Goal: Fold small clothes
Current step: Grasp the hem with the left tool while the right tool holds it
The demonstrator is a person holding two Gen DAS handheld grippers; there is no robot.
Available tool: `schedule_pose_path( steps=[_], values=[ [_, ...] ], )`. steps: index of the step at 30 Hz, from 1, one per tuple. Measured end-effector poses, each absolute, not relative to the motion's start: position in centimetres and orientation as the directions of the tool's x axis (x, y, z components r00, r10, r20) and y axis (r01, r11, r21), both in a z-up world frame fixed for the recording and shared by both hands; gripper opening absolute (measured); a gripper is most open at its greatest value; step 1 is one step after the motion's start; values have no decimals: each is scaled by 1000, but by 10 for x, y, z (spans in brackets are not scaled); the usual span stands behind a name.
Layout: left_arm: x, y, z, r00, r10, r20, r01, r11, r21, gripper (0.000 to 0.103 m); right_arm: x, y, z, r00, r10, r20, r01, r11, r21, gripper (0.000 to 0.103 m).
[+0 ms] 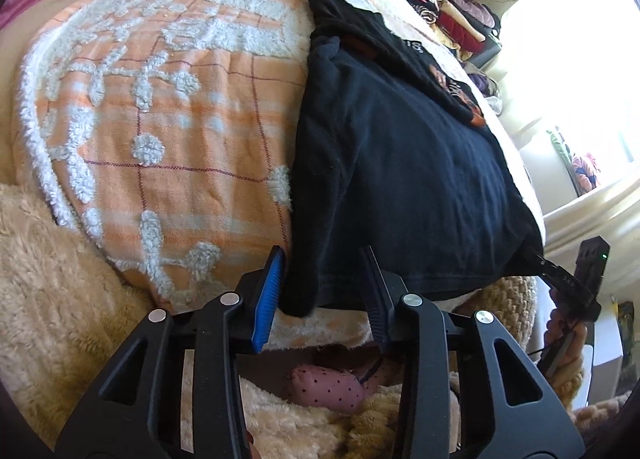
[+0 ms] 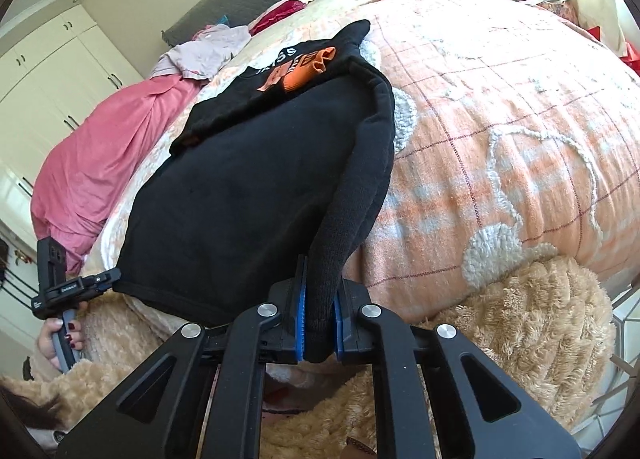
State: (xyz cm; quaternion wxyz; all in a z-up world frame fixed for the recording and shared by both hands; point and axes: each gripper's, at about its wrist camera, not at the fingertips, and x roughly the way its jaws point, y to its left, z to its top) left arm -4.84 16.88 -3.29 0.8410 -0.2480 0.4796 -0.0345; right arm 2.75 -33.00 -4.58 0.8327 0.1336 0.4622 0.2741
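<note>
Black garment (image 2: 248, 195) lies flat near the front edge of the orange quilted bed (image 2: 500, 147). We judge the fold is just starting: both near corners taken. Right gripper (image 2: 319, 333) is clamped tight on its corner; left gripper (image 1: 320, 291), jaws part-way apart, straddles the hem at the other, contact uncertain. Next we must firm that grip, then carry both corners away together.

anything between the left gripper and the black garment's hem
Nothing visible. The left gripper already straddles the near corner of the black garment, with only that cloth between its fingers. The orange checked blanket lies underneath.
</note>
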Motion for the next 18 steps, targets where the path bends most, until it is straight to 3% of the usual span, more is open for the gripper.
schedule_pose_path(
  steps=[4, 8, 12, 16, 18],
  values=[
    [-48, 159, -33, 523, -304, -796, -157, 884, -441, 18, 32, -326, -51, 411, 568, -713, -315, 822, 474, 10],
    [-43, 160, -39, 505, -245, -828, -201, 899, -388, 35, 34, -325, -55, 407, 562, -720, -309, 826, 471, 12],
    [-40, 160, -43, 492, -247, -835, -192, 905, -380, 40, 33, -328, -57, 404, 564, -721, -303, 826, 476, 12],
    [-33, 161, -52, 478, -263, -838, -192, 900, -392, 40, 35, -327, -59, 401, 561, -725, -304, 827, 472, 12],
    [-30, 161, -52, 481, -259, -838, -194, 900, -390, 32, 36, -325, -60, 399, 562, -725, -305, 827, 473, 12]
  ],
)
